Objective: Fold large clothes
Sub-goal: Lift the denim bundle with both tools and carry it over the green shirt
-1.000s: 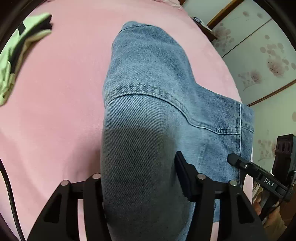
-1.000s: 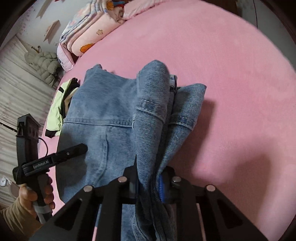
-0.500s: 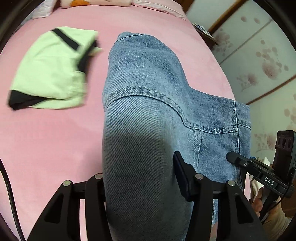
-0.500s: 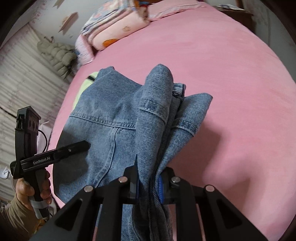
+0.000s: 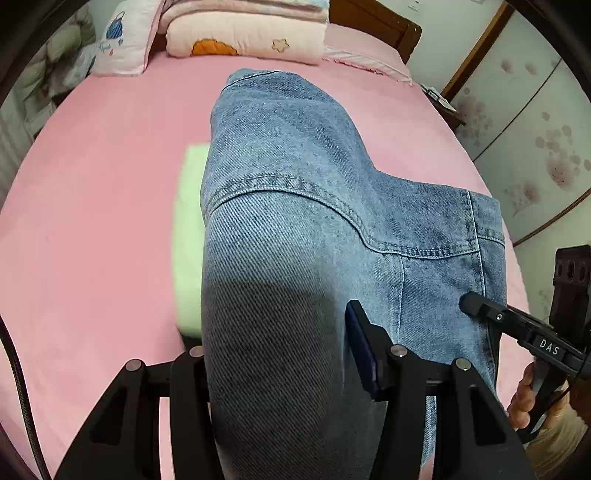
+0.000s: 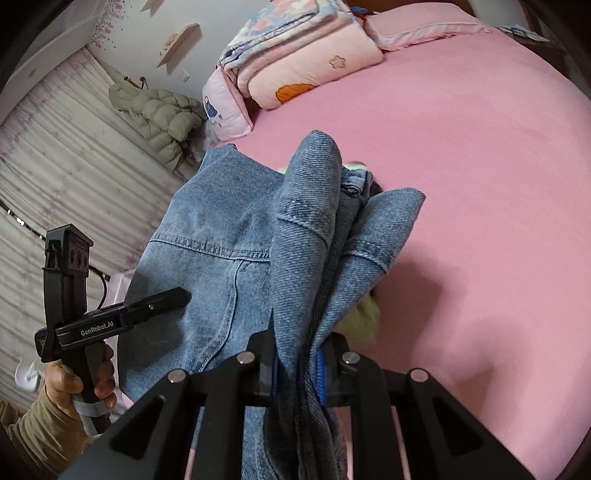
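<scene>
One garment: we see jeans (image 5: 295, 229) held up over the bed (image 5: 96, 206), stretched between both grippers.
Jeans, left side: a broad fold fills the gap between the fingers of the left gripper (image 5: 280, 354); jaws part-way closed, clamped on that denim.
Jeans, right side: a bunched, layered edge runs through the right gripper (image 6: 297, 363); jaws nearly together, pinching it.
Under jeans: we note a blurred green cloth (image 5: 190, 236), mostly hidden, lying on the bed.
Bed: pink cover.
Head of bed: folded quilts (image 5: 243, 31) and a pillow (image 5: 123, 40).
Side wall: a puffer jacket (image 6: 162, 114) hangs by the curtain (image 6: 62, 173).
</scene>
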A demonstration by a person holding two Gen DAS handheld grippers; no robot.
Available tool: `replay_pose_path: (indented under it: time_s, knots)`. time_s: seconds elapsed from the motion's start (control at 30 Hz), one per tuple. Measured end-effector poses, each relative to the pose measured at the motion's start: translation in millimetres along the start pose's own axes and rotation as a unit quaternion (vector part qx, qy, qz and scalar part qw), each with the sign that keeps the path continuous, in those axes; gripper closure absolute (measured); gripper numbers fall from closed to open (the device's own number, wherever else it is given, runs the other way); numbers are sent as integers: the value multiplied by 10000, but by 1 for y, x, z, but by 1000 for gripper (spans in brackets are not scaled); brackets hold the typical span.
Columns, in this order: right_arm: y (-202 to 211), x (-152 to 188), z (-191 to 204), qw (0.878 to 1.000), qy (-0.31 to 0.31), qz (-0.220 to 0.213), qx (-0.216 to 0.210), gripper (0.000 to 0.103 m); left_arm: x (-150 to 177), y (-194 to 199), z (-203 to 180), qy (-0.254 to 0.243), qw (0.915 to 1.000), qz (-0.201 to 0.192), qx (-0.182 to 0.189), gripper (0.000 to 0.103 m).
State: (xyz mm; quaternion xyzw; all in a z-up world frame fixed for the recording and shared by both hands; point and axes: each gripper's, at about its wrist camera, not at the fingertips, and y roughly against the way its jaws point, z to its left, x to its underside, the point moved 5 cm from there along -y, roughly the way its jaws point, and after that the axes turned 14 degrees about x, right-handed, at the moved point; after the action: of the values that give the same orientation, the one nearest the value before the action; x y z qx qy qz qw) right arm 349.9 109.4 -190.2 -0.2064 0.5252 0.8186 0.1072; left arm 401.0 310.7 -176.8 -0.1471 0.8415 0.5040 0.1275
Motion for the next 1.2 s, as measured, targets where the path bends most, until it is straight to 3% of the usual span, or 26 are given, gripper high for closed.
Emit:
replay_pose_path:
  time_s: [0.2, 0.37, 0.57, 0.73, 0.83, 1.03, 1.2]
  knots:
    - [-80, -53, 23, 9997, 57, -110, 199, 89, -54, -34, 78, 43, 9997, -239, 81, 52]
    - [-125, -65, 11, 9979, 281, -24, 581, 89, -61, -85, 118, 410, 9987, -208, 211, 51]
    - [-163, -60, -11, 9949, 272, 210, 948, 87, -54, -116, 135, 453, 9982, -277, 281, 32]
    - [-178, -54, -26, 9943, 65, 229, 1035, 80, -48, -131, 149, 615, 9976, -256, 173, 11]
    - [-178, -50, -29, 9938, 52, 180, 1092, 77, -43, -133, 155, 597, 9977, -296, 104, 7]
    - [-165, -49, -21, 9879, 359, -78, 1504, 57, -39, -127, 149, 517, 9976, -366, -278, 1]
    - [-131, -43, -20, 9835, 458, -158, 1740, 56, -25, -106, 126, 431, 9955, -415, -738, 1]
